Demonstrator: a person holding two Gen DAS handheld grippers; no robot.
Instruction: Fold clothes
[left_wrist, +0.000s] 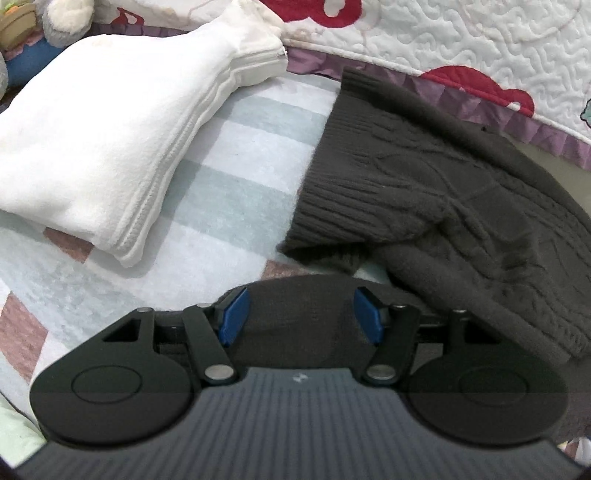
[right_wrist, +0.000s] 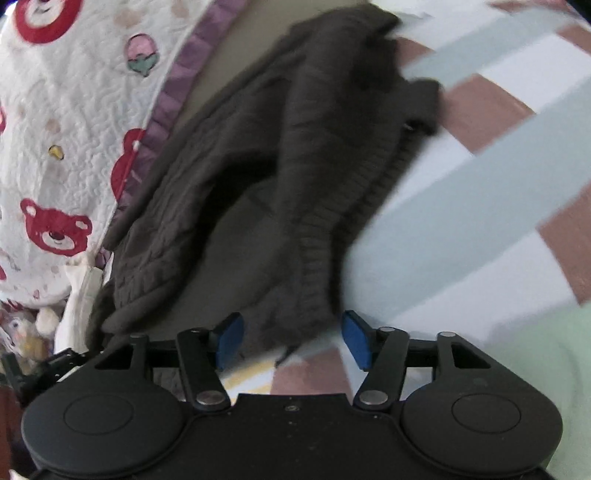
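The dark brown cable-knit sweater (left_wrist: 436, 192) lies crumpled on the bed's pastel checked blanket (left_wrist: 229, 147), close against the white quilted cover with red bears (left_wrist: 480, 55). Beside it, well apart across a strip of blanket, rests a folded white fleece garment (left_wrist: 92, 129).

The knit looks thick, soft and limp, so it should sag and drape from any pinch instead of holding shape, and its fuzzy surface ought to grip well against the blue pads. The ribbed hem (left_wrist: 332, 214) is the firmest, clearest edge to take; seams or corners would likely carry the weight better than loose mid-panel fabric.

The left gripper (left_wrist: 301, 314) has its fingers spread wide with dark knit lying between them, not pinched. The right gripper (right_wrist: 291, 339) also stands wide, a hanging fold of sweater (right_wrist: 295, 184) reaching just to the gap.

Motion blur smears the right view, so the sleeves and neckline cannot be made out. The sweater runs off frame in the left view, and whether it is partly folded or merely bunched cannot be told.
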